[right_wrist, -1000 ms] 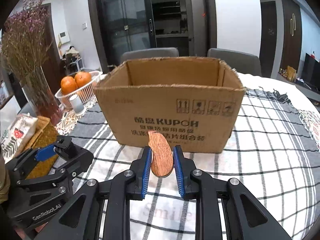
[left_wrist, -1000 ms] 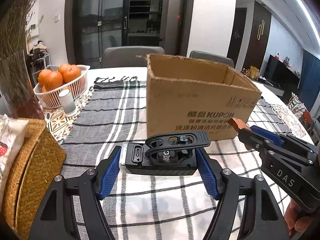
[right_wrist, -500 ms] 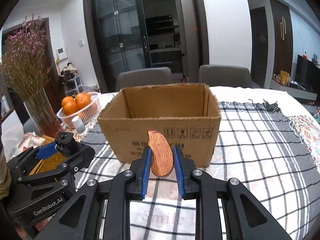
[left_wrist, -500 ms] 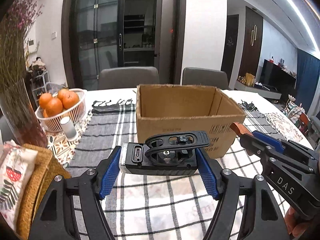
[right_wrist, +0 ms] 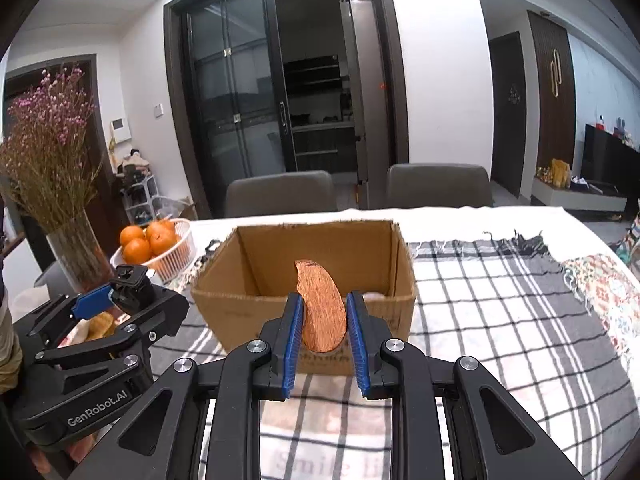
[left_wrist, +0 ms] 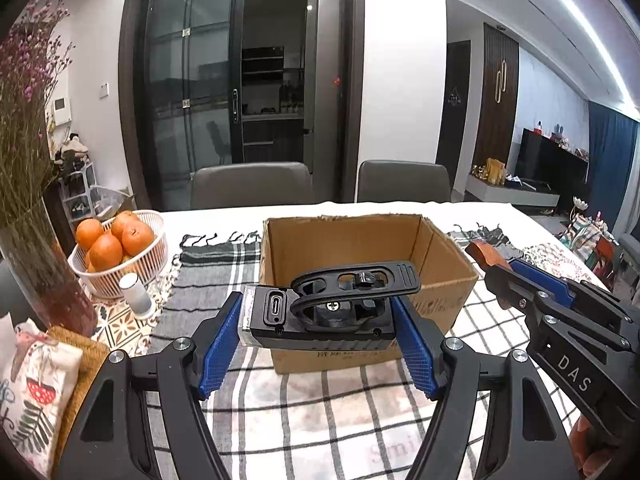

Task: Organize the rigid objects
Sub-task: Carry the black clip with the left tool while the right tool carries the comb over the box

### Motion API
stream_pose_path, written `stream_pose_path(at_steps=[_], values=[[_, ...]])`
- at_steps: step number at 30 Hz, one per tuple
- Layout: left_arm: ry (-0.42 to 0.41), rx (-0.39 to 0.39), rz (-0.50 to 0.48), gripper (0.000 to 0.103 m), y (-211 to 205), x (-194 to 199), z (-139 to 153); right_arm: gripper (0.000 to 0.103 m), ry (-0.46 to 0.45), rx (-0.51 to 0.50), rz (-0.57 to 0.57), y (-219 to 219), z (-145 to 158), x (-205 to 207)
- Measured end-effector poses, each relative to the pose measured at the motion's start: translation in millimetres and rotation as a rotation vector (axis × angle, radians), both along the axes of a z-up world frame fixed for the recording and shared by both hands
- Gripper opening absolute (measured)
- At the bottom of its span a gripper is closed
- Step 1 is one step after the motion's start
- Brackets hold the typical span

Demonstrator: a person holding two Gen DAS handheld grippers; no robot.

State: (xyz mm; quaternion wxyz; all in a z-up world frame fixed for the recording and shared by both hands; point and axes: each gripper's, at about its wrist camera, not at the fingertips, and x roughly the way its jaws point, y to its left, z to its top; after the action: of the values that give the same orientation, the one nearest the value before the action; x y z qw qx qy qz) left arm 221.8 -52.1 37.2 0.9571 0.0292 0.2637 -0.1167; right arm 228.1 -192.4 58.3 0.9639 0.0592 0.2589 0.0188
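My left gripper [left_wrist: 318, 326] is shut on a black device with a clamp lever and a port on its end [left_wrist: 320, 316], held level above the tablecloth in front of an open cardboard box [left_wrist: 444, 260]. The right gripper [right_wrist: 323, 322] is shut on a curved reddish wooden piece [right_wrist: 322, 308], raised before the same box [right_wrist: 256, 264]. Each gripper shows in the other's view: the right one [left_wrist: 492, 268] at the right edge, the left one [right_wrist: 120, 296] at lower left. Something pale lies at the bottom of the box, mostly hidden.
A white basket of oranges [left_wrist: 116, 240] and a small white cylinder [left_wrist: 136, 294] stand at the left. A vase of dried flowers [left_wrist: 36, 240] rises beside a woven basket [left_wrist: 84, 364]. A plaid cloth [right_wrist: 500, 300] covers the table. Two grey chairs [right_wrist: 280, 194] stand behind it.
Both grippers have risen with their loads; the views now look over the box's rim into its inside instead of at its front wall.
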Motion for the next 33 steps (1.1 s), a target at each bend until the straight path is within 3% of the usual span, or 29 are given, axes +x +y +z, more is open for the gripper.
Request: stream_pose_path(at_steps=[18,33], values=[[-0.004,0.003,-0.012,0.072,-8,36,27,0.024,-0.041,-0.022,-0.006,-5,34,32],[0.103,0.018,-0.04,0.072,-21,88,27,0.024,0.072,-0.007,0.004,-15,30,85]])
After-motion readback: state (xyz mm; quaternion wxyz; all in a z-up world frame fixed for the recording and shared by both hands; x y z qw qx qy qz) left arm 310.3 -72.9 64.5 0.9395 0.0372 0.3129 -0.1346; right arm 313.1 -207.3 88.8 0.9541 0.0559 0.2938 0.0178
